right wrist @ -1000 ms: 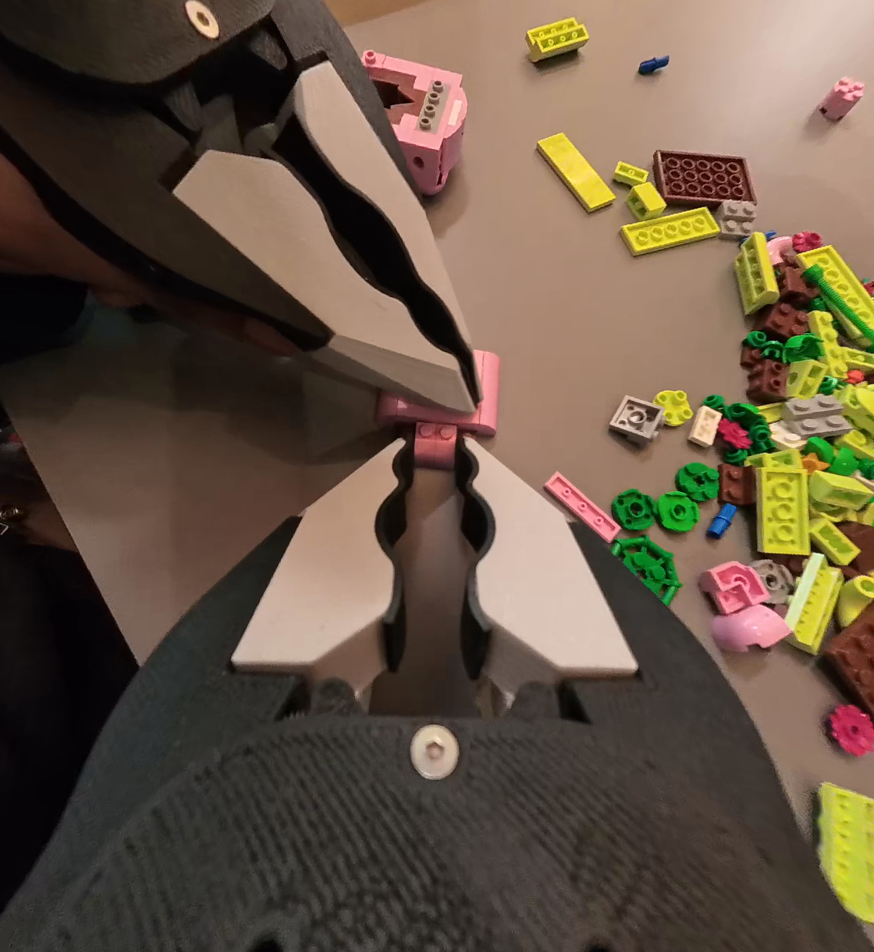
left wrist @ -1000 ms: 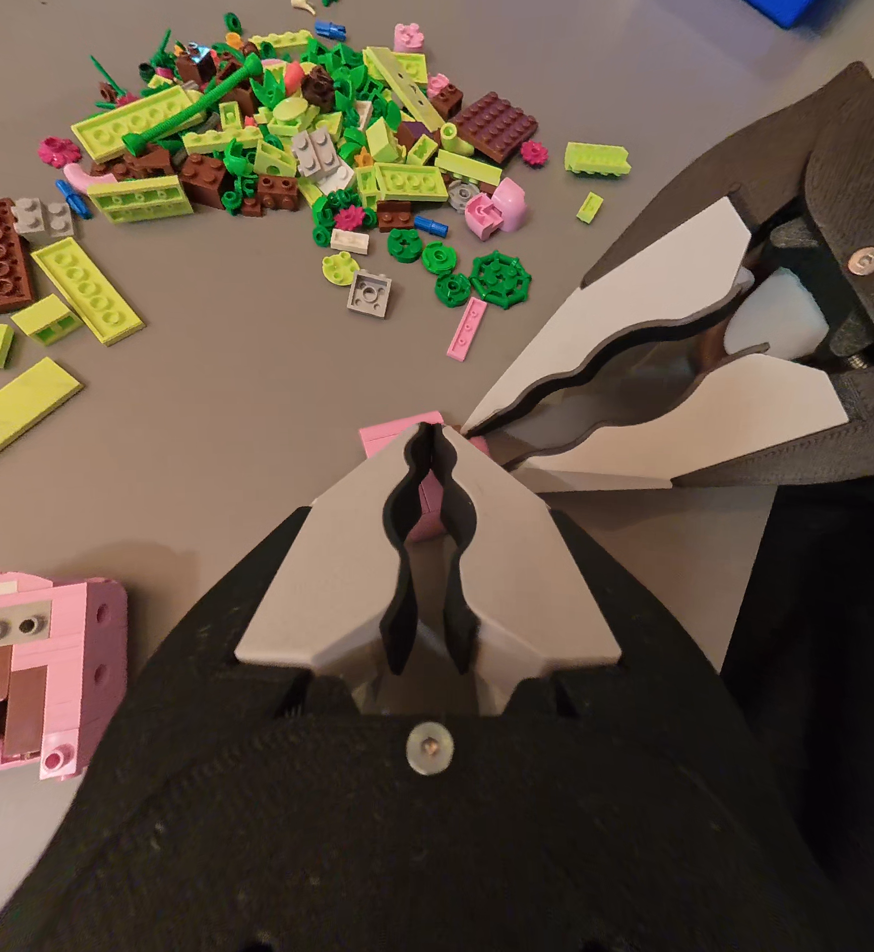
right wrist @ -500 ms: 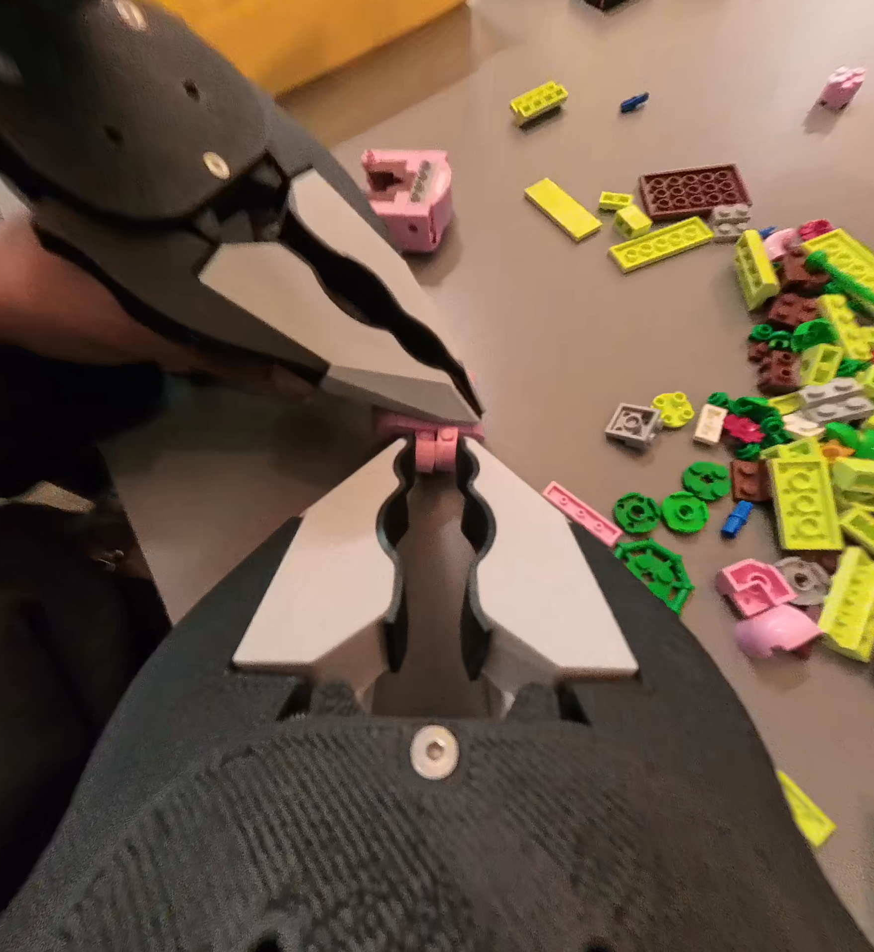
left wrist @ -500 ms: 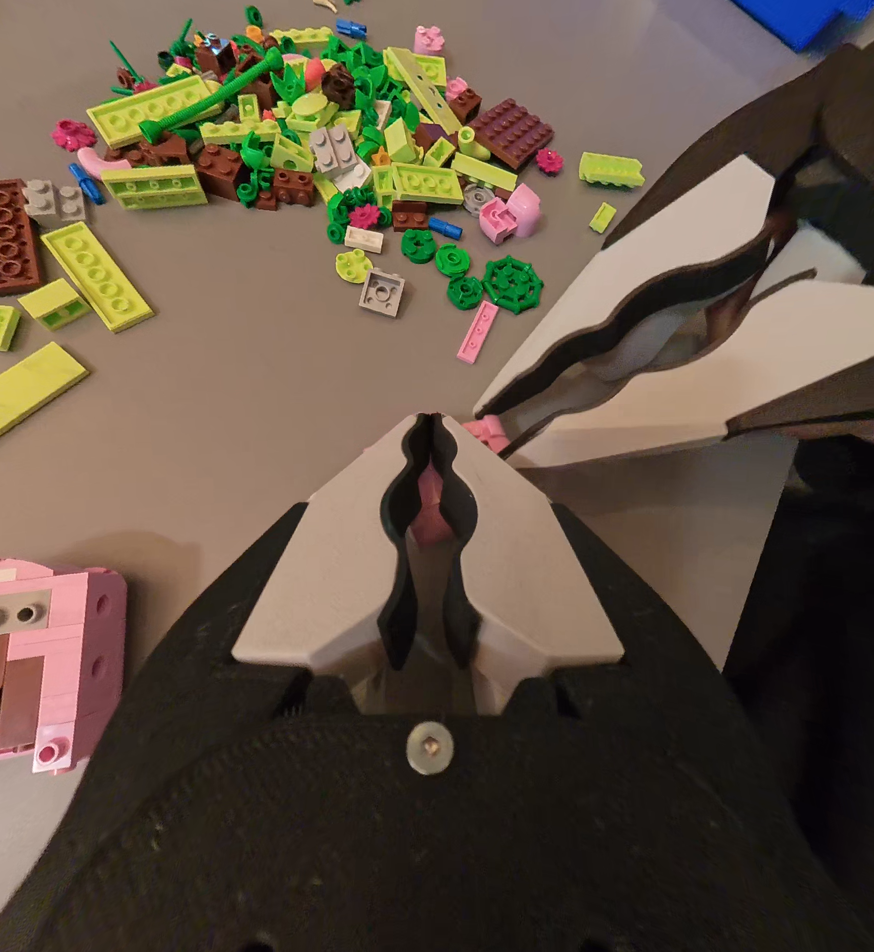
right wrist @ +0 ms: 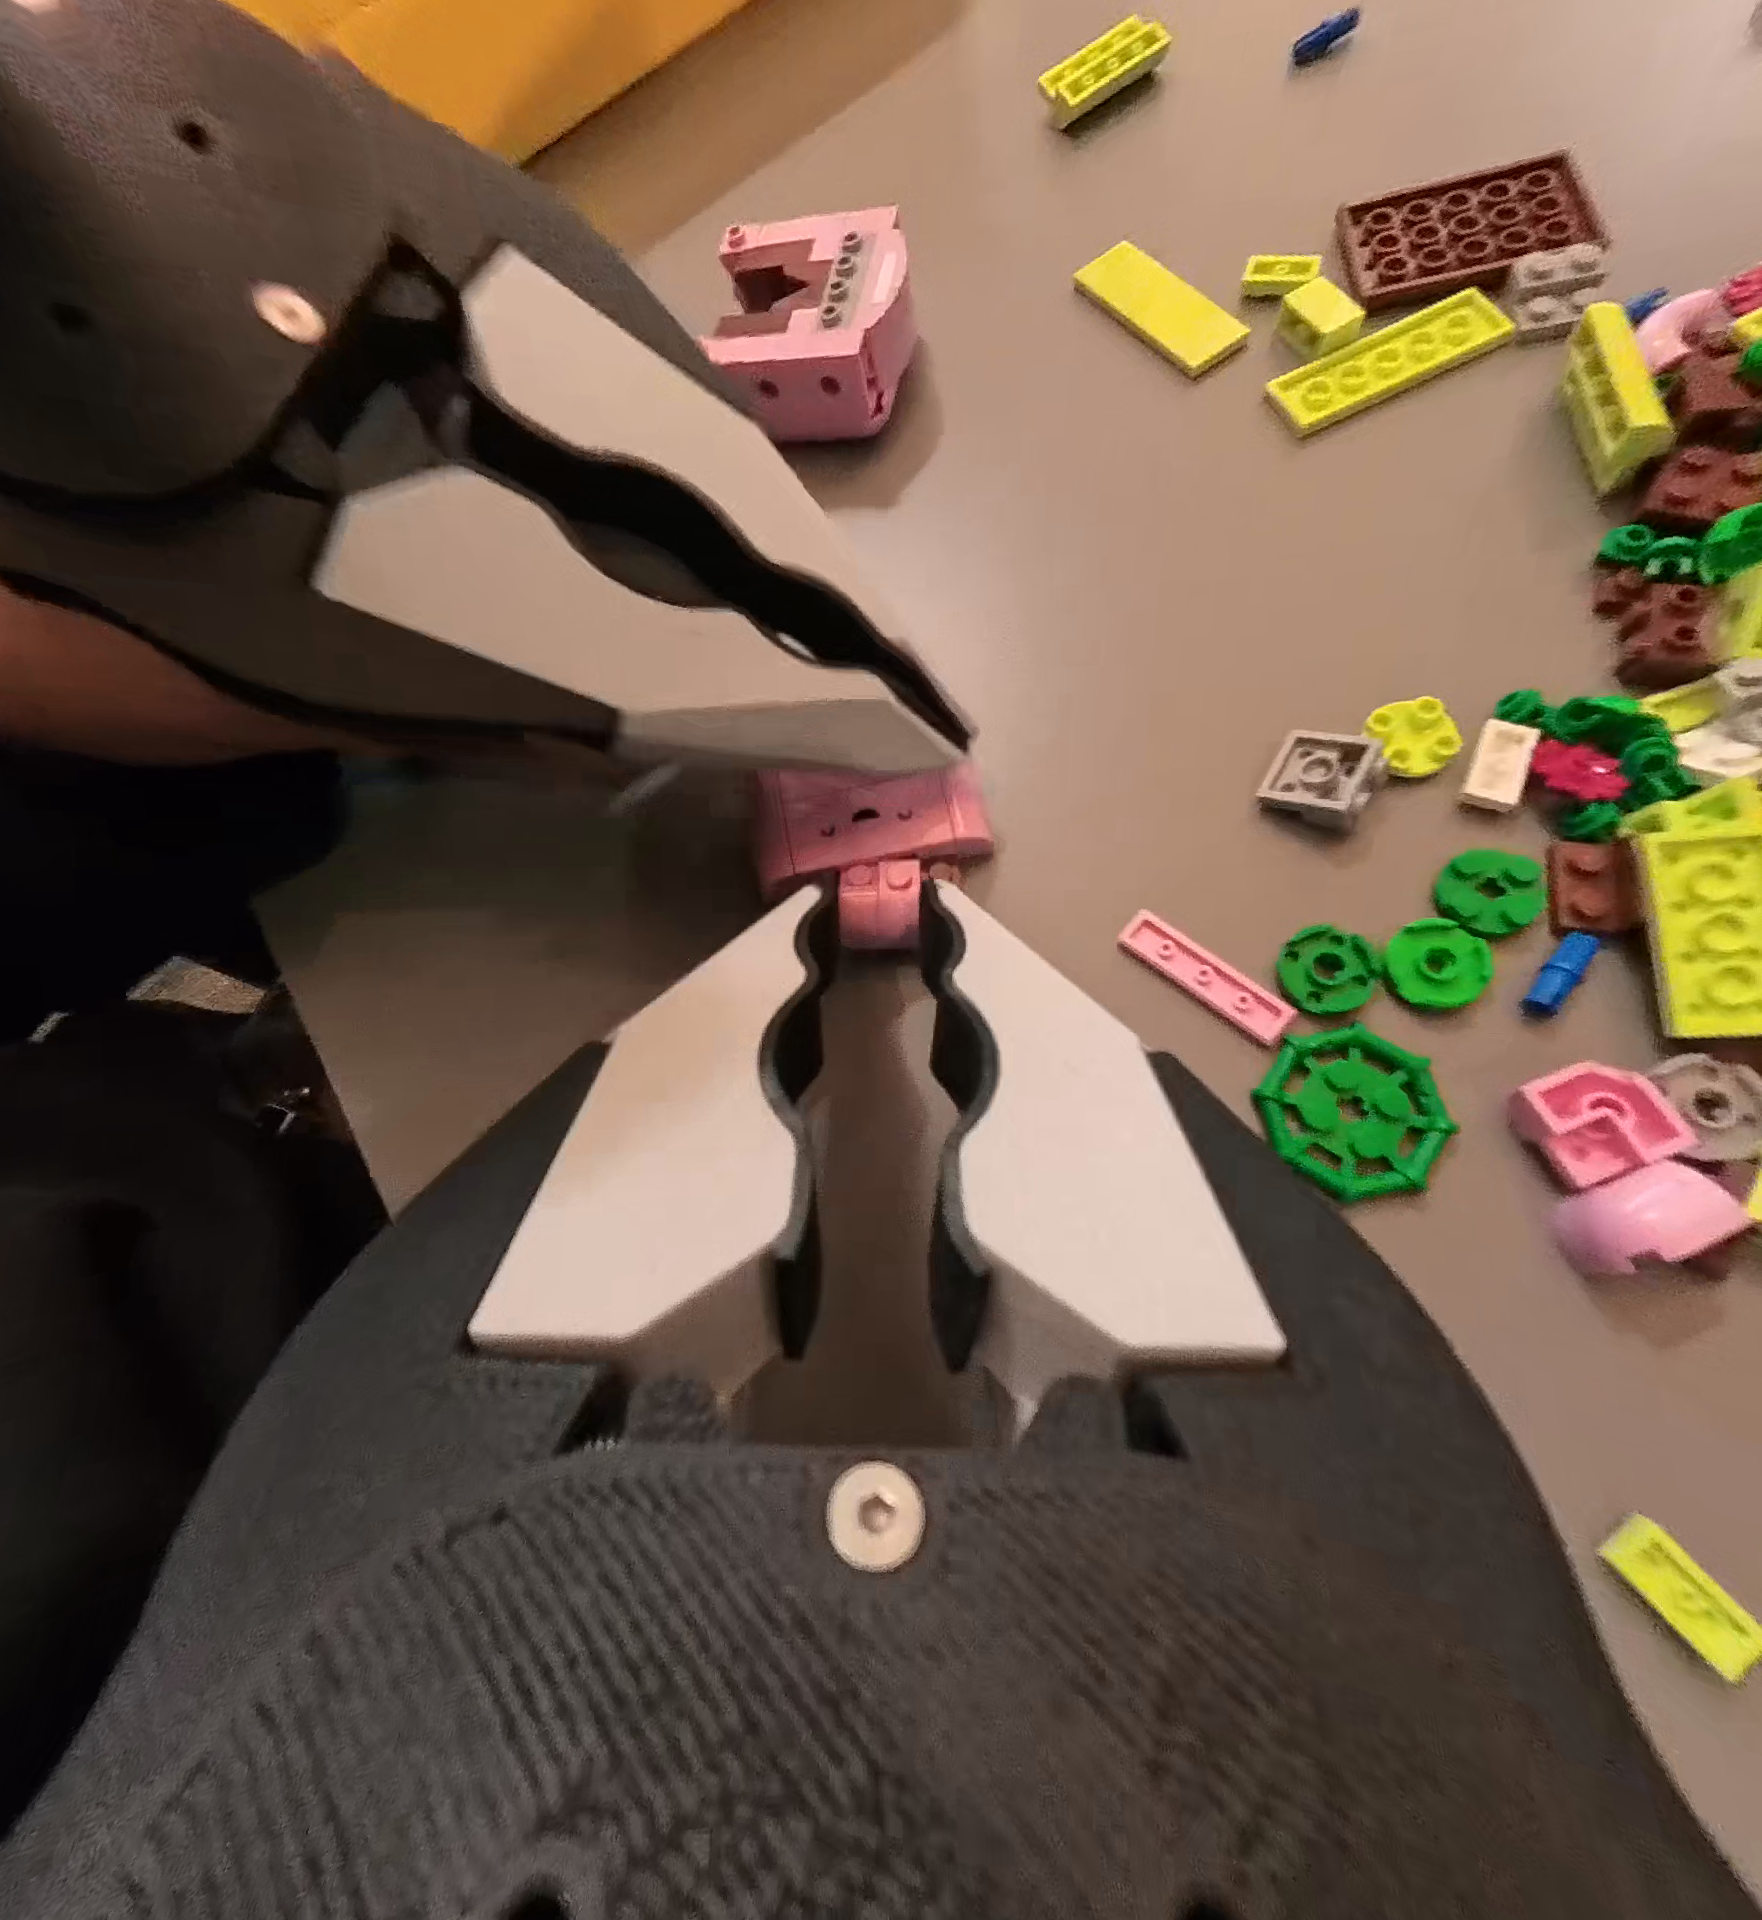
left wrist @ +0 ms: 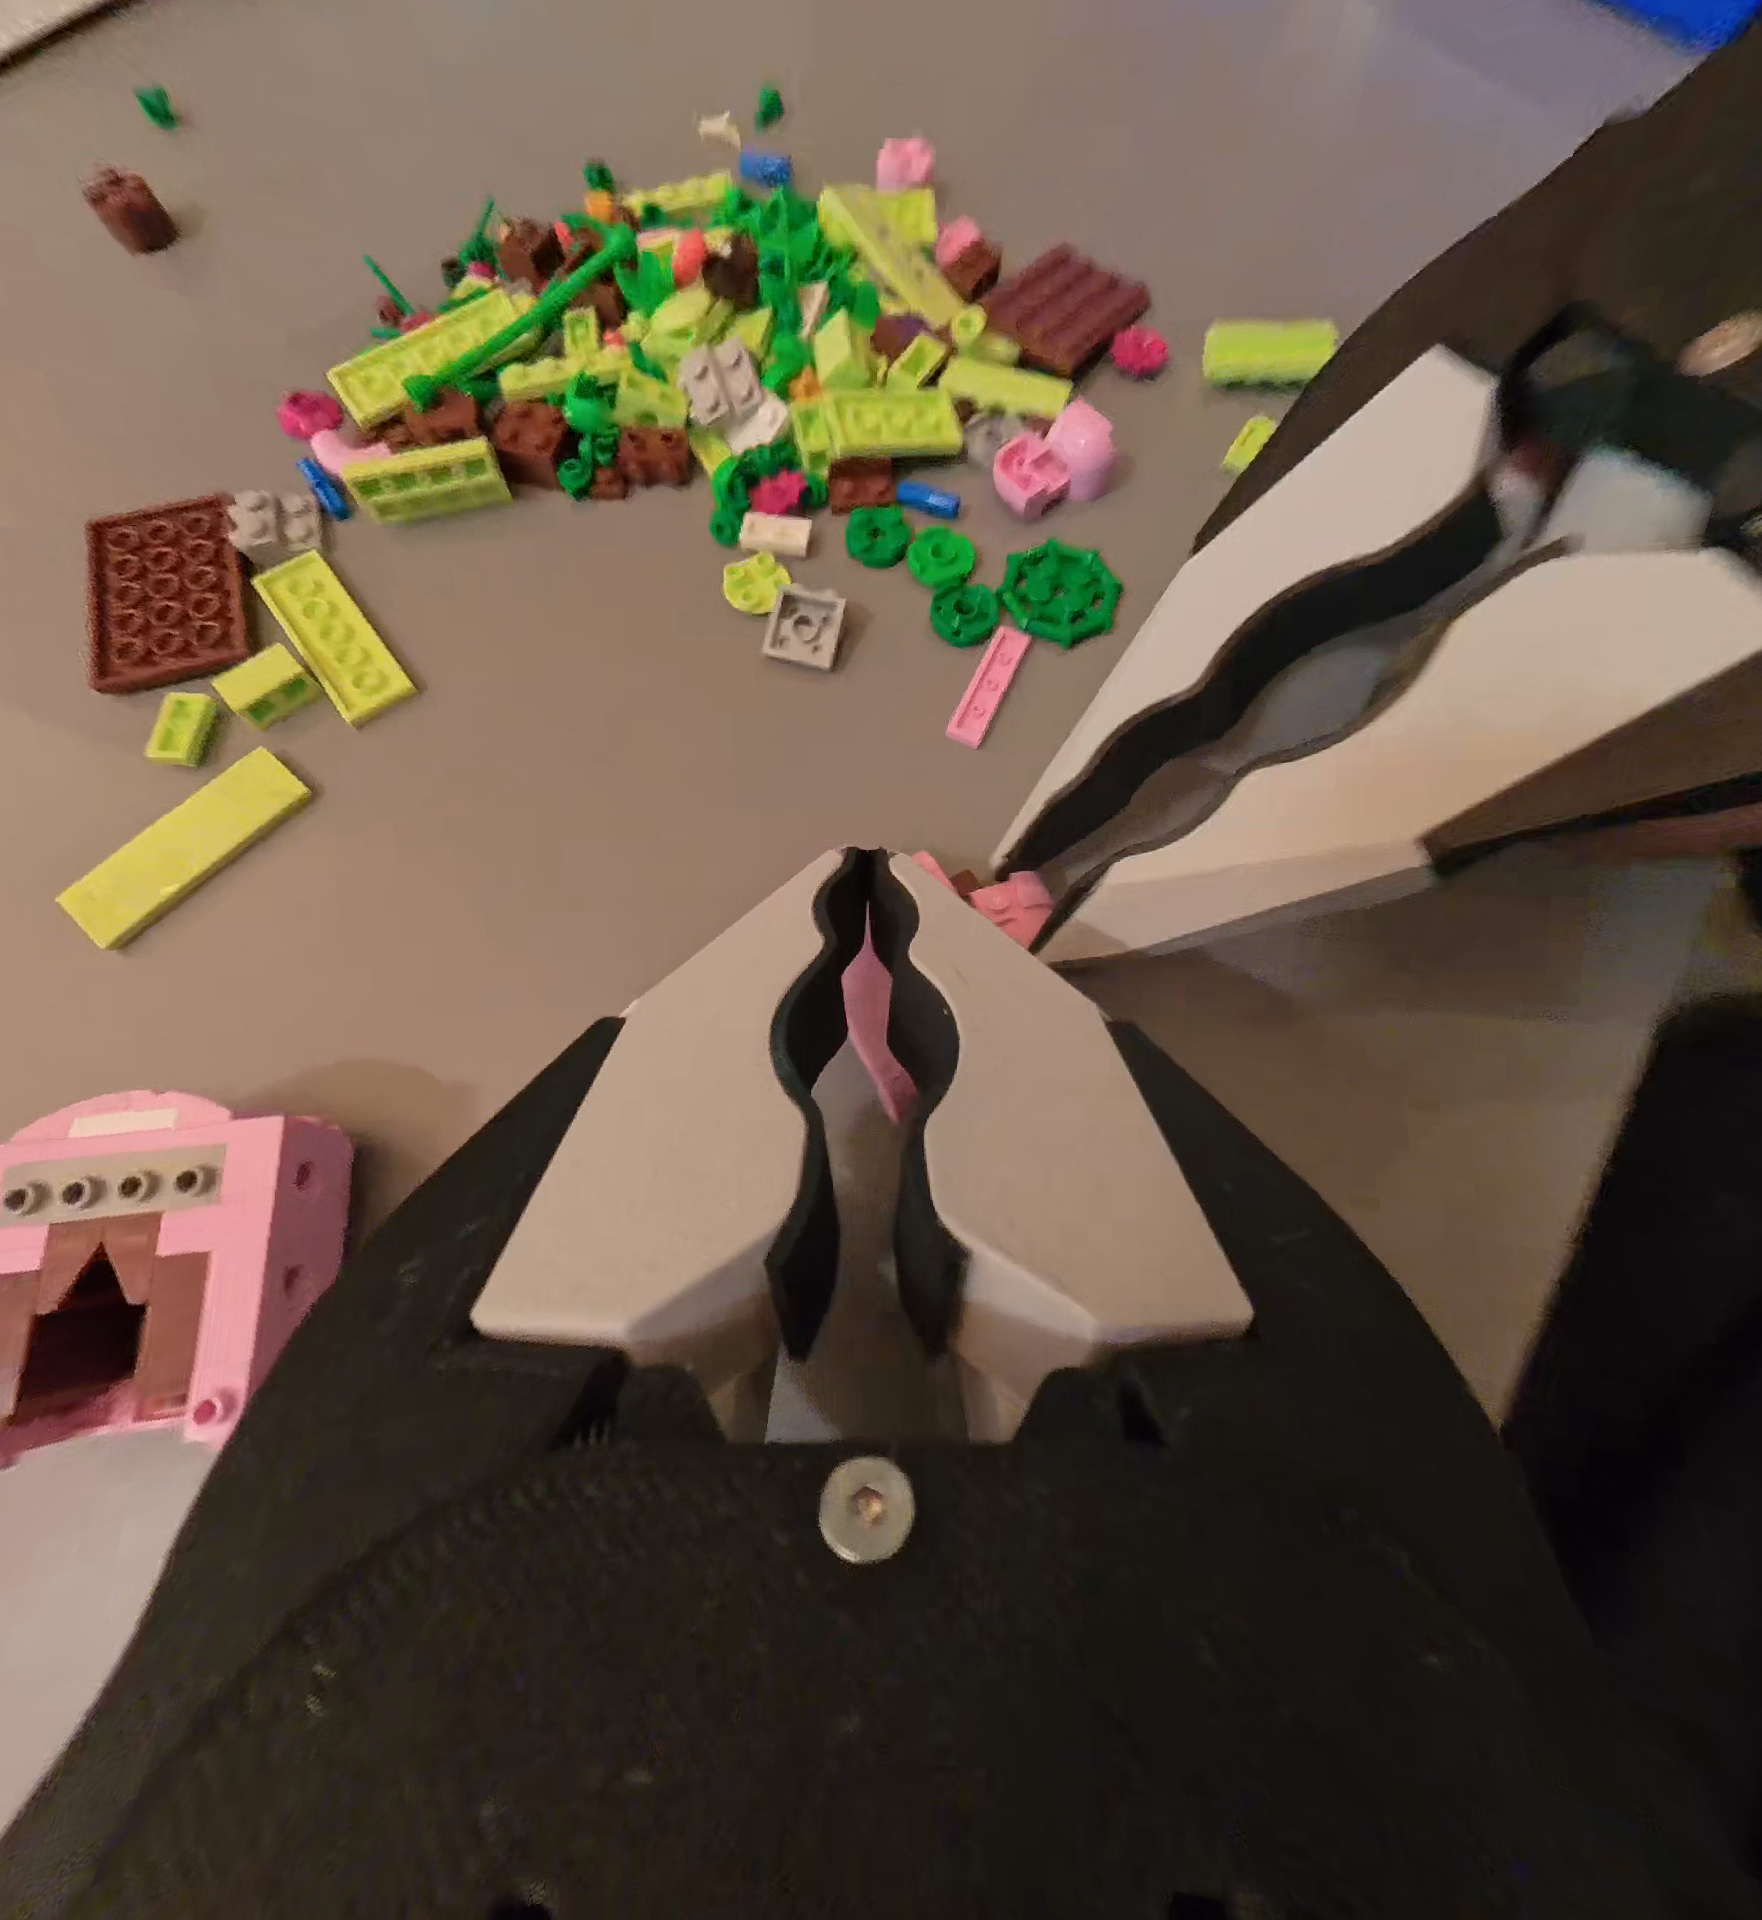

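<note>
My left gripper [left wrist: 866, 862] is shut on a flat pink piece [left wrist: 869, 997] held edge-on between its jaws. In the right wrist view the left gripper [right wrist: 950, 738] comes in from the upper left, and the pink piece [right wrist: 866, 816] shows a small printed face. My right gripper [right wrist: 879, 894] is shut on a small pink brick [right wrist: 875, 909] that touches the lower edge of the flat pink piece. In the left wrist view the right gripper [left wrist: 1022, 904] comes in from the right with the small brick [left wrist: 1007, 899] at its tips. Both are held above the grey table [left wrist: 565, 831].
A pile of lime, green, brown and pink bricks [left wrist: 731, 353] lies ahead; in the right wrist view the pile [right wrist: 1739, 623] is on the right. A pink built block [left wrist: 129, 1268] [right wrist: 815, 322] stands near the left gripper. A thin pink plate [right wrist: 1204, 977] and a green wheel-shaped piece [right wrist: 1353, 1112] lie close by. Left and right tips are no more than a few centimetres apart. About 5 cm separates my right fingertips from the thin pink plate [right wrist: 1204, 977]. It turns up in the left wrist view [left wrist: 986, 687] as well.
Both grippers have risen away from the table, still joined at the pink pieces. The flat pink piece has tilted, so its printed side now shows in the right wrist view.
</note>
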A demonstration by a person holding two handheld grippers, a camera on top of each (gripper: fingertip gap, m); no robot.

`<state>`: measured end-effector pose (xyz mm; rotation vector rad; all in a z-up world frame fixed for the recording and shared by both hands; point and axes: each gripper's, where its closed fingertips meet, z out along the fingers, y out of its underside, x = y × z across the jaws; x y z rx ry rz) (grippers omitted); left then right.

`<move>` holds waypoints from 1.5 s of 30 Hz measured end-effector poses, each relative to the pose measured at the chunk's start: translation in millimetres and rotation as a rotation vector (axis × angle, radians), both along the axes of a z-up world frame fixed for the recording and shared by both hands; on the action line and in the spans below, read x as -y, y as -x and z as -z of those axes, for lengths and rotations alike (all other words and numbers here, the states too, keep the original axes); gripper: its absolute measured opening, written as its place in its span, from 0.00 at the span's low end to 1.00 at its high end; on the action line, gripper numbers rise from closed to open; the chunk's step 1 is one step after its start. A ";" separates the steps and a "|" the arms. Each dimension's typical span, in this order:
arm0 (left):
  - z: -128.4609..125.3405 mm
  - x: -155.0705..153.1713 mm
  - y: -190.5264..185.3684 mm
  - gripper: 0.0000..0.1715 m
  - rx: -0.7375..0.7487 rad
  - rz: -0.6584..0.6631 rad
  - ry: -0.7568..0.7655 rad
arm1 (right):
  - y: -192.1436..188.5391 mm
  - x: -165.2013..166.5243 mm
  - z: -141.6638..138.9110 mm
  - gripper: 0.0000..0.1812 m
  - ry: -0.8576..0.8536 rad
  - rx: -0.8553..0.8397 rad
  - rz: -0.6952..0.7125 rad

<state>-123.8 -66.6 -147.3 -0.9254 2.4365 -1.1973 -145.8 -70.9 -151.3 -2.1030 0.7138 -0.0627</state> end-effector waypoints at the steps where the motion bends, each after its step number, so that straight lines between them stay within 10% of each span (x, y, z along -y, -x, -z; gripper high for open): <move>1: -4.3 0.2 6.3 0.01 -0.027 0.023 0.036 | 0.7 0.3 1.4 0.07 0.014 0.007 -0.004; 45: 9.1 -1.6 25.0 0.01 -0.097 0.088 0.007 | -12.3 14.1 0.0 0.05 0.135 0.166 0.007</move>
